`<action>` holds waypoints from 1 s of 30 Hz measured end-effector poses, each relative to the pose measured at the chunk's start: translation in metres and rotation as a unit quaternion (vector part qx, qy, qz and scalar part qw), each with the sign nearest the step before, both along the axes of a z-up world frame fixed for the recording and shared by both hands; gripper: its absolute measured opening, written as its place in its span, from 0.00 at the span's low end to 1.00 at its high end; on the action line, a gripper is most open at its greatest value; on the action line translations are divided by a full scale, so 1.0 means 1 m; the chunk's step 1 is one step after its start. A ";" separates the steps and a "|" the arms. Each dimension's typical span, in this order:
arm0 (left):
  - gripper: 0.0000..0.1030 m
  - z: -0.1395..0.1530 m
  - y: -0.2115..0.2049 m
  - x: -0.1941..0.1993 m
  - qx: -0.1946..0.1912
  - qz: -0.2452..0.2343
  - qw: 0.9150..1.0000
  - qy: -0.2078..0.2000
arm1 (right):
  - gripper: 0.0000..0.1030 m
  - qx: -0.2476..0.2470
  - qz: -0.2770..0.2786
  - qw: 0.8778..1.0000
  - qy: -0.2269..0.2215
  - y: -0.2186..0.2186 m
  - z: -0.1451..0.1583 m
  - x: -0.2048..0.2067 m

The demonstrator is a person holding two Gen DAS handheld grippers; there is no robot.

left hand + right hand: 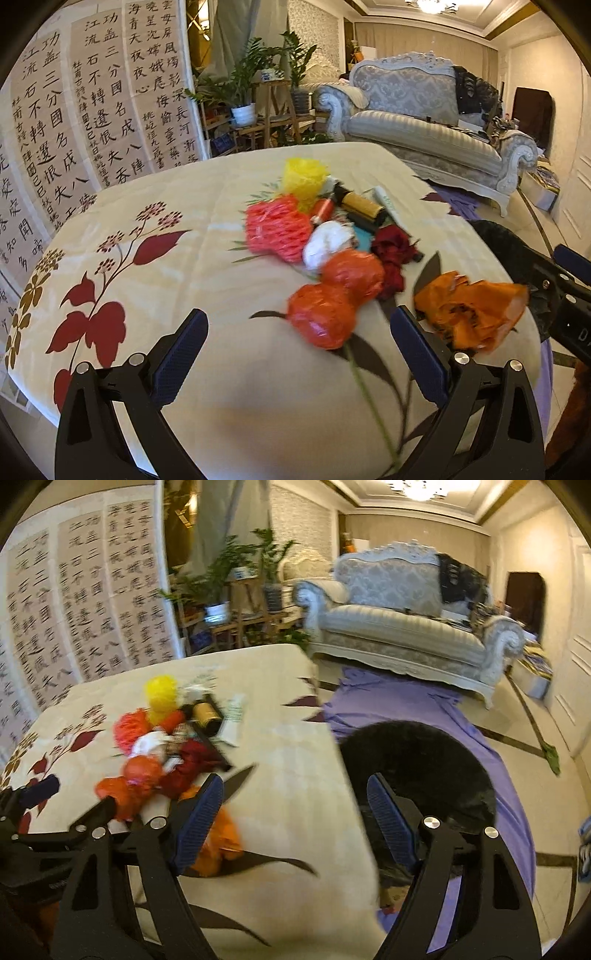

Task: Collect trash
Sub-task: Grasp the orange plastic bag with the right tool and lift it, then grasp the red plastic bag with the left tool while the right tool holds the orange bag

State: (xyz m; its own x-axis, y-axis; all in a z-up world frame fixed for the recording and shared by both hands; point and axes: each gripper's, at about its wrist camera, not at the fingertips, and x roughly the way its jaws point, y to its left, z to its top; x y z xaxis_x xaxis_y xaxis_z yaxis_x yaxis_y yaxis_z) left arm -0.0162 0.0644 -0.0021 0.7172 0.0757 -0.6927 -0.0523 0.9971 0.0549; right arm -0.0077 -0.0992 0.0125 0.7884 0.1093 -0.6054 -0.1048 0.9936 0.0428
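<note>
A heap of trash lies on the floral tablecloth point(155, 295): a yellow net point(303, 177), a pink foam net point(275, 229), a white wad point(327, 245), two orange-red plastic balls point(332, 295), a dark red crumple point(393, 251) and a gold tube point(364, 206). An orange crumpled bag point(469, 314) lies right of them. My left gripper point(299, 362) is open and empty just before the orange-red balls. My right gripper point(295, 823) is open and empty at the table's right edge, with the orange bag point(218, 845) by its left finger. A black bin point(417, 771) stands beside the table.
A purple cloth point(406, 705) covers the floor around the bin. A grey sofa point(399, 624) stands behind, with potted plants point(221, 587) and a calligraphy screen point(74, 122) to the left. The table's right edge point(351, 775) drops off beside the bin.
</note>
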 end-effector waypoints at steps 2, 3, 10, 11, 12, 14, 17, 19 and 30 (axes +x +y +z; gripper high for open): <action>0.90 -0.002 0.007 0.000 0.001 0.009 1.000 0.002 | 0.76 -0.002 0.018 1.000 0.003 0.013 -0.001 0.001; 0.89 -0.003 0.010 0.000 0.001 0.010 1.000 0.004 | 0.76 -0.006 0.027 1.000 0.005 0.021 -0.001 0.002; 0.79 -0.013 0.032 0.002 -0.016 0.020 0.999 0.022 | 0.68 -0.027 0.062 0.997 0.044 0.049 -0.023 0.010; 0.79 -0.013 0.035 0.003 -0.018 0.020 0.999 0.022 | 0.56 -0.028 0.067 0.996 0.053 0.052 -0.027 0.011; 0.79 -0.013 0.036 0.003 -0.021 0.018 0.999 0.022 | 0.43 -0.025 0.071 0.995 0.059 0.052 -0.031 0.012; 0.79 -0.013 0.035 0.004 -0.025 0.016 0.999 0.022 | 0.37 0.002 0.086 0.993 0.075 0.050 -0.035 0.013; 0.79 -0.011 0.033 0.005 -0.039 0.005 0.999 0.023 | 0.36 0.003 0.083 0.994 0.072 0.048 -0.033 0.010; 0.79 -0.009 0.028 0.006 -0.041 -0.003 0.999 0.022 | 0.36 -0.001 0.075 0.995 0.065 0.043 -0.029 0.007; 0.79 -0.014 -0.006 0.028 -0.008 -0.051 0.998 0.019 | 0.36 0.012 0.030 0.998 0.060 0.000 -0.027 0.012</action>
State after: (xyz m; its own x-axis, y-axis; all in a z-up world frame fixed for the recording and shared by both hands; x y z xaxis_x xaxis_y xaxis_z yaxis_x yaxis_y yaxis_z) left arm 0.0115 0.0587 -0.0157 0.6934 -0.0074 -0.7205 0.0519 0.9979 0.0398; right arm 0.0042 -0.0993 -0.0144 0.7025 0.1706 -0.6910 -0.1571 0.9841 0.0832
